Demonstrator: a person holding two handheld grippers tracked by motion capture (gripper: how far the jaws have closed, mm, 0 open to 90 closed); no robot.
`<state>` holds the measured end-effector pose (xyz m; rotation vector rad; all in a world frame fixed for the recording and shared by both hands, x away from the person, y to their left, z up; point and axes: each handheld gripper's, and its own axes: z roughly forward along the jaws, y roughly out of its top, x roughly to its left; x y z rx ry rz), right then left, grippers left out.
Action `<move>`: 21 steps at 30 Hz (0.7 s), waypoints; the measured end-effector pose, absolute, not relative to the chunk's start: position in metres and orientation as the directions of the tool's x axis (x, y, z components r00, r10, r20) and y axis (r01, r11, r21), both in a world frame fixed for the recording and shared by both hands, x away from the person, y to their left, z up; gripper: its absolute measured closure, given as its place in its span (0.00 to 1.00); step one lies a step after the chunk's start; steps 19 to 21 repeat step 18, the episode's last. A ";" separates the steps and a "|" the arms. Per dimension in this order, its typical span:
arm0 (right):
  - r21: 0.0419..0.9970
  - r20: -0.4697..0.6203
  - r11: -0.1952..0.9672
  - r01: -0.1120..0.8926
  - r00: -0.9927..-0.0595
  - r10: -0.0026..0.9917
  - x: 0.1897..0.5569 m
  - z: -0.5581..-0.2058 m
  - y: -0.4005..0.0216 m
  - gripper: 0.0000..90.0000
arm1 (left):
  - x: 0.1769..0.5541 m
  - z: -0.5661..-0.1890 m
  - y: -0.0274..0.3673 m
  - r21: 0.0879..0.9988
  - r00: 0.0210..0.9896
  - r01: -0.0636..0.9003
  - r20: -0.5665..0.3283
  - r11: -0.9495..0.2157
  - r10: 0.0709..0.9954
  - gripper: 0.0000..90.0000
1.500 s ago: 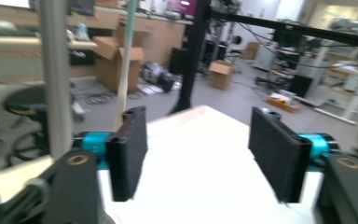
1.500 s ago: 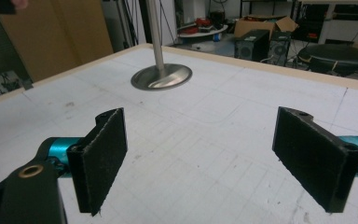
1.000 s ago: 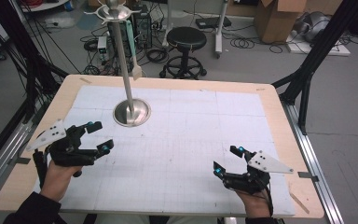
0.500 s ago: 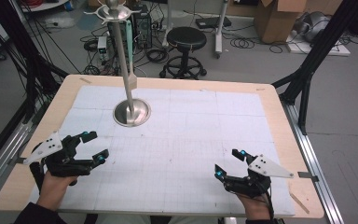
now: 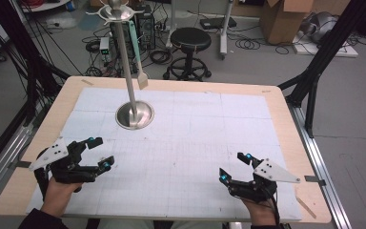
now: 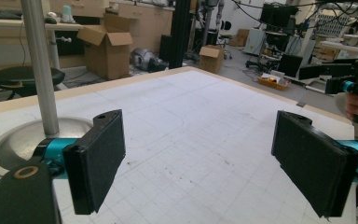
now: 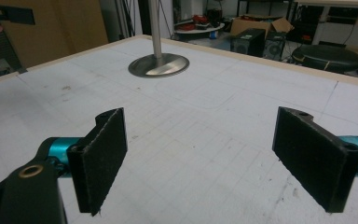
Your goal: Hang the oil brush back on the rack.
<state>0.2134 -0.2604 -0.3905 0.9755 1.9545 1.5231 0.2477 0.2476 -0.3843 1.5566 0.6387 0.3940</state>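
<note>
**Two wide-spread grippers low on the mat, steel stand beyond them**

At the left, the left gripper [image 5: 97,153] sits just inside the near left corner of the table [image 5: 66,93], held by a hand [image 5: 59,191] that comes in over the near edge. Its jaws stand wide apart with nothing between them; in the left gripper view the pads [image 6: 98,161] are flat black rectangles with a fine, felt-like nap, mounted on teal fittings. A grey three-cornered plate tops the gripper.

Ahead of it, toward the far left of the mat, stands the stand [image 5: 134,116]: a round, shallow-domed base of brushed metal with a slim, smooth pole rising from its middle to a small dish at the top. It is well apart from both grippers, and a pale flat tag hangs beside the pole.

The middle of the white gridded mat [image 5: 190,138] lies bare between the two grippers and on to the far edge; it is matte and faintly scuffed, and a light wooden border frames it on every side.

At the right, the right gripper [image 5: 233,167] rests near the near right corner, close to the mat's near edge. Its jaws are likewise spread wide and hold nothing.
</note>
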 end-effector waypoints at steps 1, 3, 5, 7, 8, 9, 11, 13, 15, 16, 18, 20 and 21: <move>0.961 0.059 0.129 0.246 -0.634 0.771 0.213 -0.390 -0.260 0.18 | 0.247 -0.384 0.247 0.987 0.782 0.159 -0.128 0.003 0.610 0.20; 0.960 0.060 0.129 0.247 -0.636 0.769 0.213 -0.390 -0.259 0.18 | 0.247 -0.384 0.248 0.987 0.783 0.158 -0.125 0.000 0.609 0.20; 0.961 0.057 0.131 0.244 -0.638 0.768 0.214 -0.390 -0.258 0.18 | 0.248 -0.384 0.248 0.987 0.782 0.160 -0.127 0.001 0.610 0.20; 0.960 0.059 0.133 0.248 -0.640 0.766 0.215 -0.391 -0.258 0.18 | 0.248 -0.385 0.248 0.987 0.782 0.161 -0.129 0.003 0.609 0.20; 0.960 0.059 0.133 0.247 -0.640 0.766 0.215 -0.391 -0.258 0.18 | 0.248 -0.385 0.248 0.987 0.782 0.160 -0.128 0.001 0.610 0.20; 0.960 0.058 0.134 0.248 -0.640 0.766 0.215 -0.391 -0.258 0.18 | 0.248 -0.385 0.248 0.987 0.782 0.161 -0.128 0.000 0.609 0.20; 0.960 0.061 0.130 0.248 -0.638 0.768 0.214 -0.391 -0.258 0.18 | 0.248 -0.385 0.248 0.987 0.782 0.160 -0.126 -0.002 0.610 0.20; 0.960 0.063 0.127 0.248 -0.637 0.769 0.214 -0.390 -0.259 0.18 | 0.248 -0.385 0.248 0.987 0.782 0.159 -0.125 -0.002 0.611 0.20; 0.961 0.061 0.127 0.246 -0.635 0.770 0.214 -0.390 -0.260 0.18 | 0.248 -0.385 0.248 0.987 0.781 0.159 -0.124 -0.003 0.612 0.20; 0.961 0.062 0.126 0.246 -0.635 0.770 0.214 -0.390 -0.260 0.18 | 0.249 -0.386 0.248 0.987 0.780 0.160 -0.127 0.000 0.613 0.20; 0.961 0.062 0.126 0.247 -0.635 0.770 0.214 -0.390 -0.261 0.18 | 0.249 -0.386 0.247 0.987 0.780 0.160 -0.131 0.008 0.612 0.20; 0.961 0.062 0.126 0.247 -0.635 0.770 0.214 -0.390 -0.261 0.18 | 0.249 -0.386 0.247 0.987 0.780 0.160 -0.131 0.008 0.612 0.20; 0.961 0.062 0.126 0.247 -0.635 0.770 0.214 -0.390 -0.261 0.18 | 0.249 -0.386 0.247 0.987 0.780 0.160 -0.131 0.008 0.612 0.20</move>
